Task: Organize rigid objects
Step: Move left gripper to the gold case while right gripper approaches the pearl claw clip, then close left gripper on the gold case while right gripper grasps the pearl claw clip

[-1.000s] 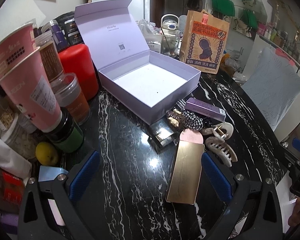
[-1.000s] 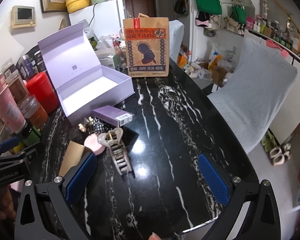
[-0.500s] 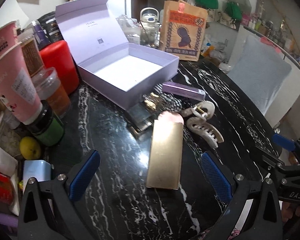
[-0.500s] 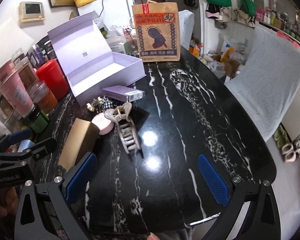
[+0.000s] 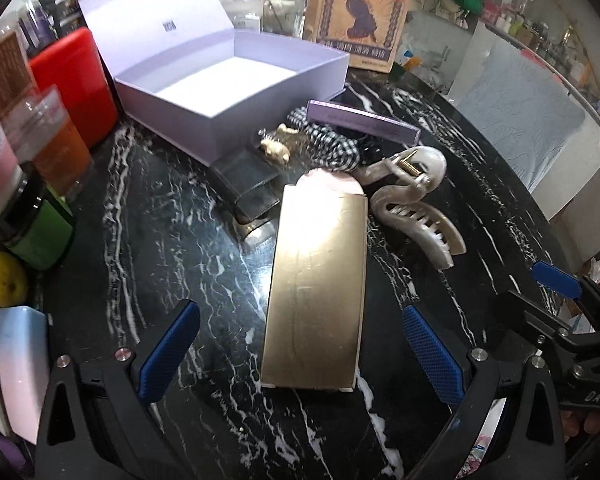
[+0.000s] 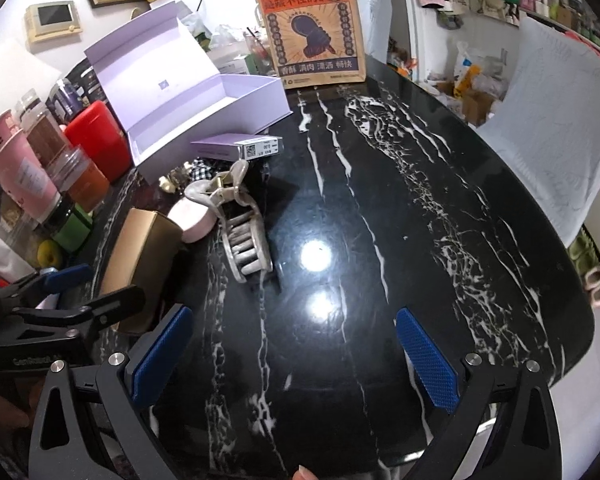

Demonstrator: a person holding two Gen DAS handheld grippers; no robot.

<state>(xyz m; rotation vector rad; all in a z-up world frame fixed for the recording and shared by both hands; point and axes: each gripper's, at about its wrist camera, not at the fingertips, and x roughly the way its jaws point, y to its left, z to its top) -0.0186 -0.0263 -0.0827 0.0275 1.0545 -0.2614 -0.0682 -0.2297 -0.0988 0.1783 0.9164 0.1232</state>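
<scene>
Now lining my left claw [image 5: 296, 344], spread wide, around the gold box [image 5: 316, 292] lying flat on the counter [image 5: 160, 240]. Box's long axis is running straight away from me toward the open lavender box [image 5: 236, 92]. I'm judging a squeeze across the long sides best. Right claw [image 6: 294, 354] is hanging spread, holding nothing.

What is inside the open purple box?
The open purple box shows only its bare white floor; nothing lies on the visible part. Its near wall hides the front strip of the floor.
</scene>
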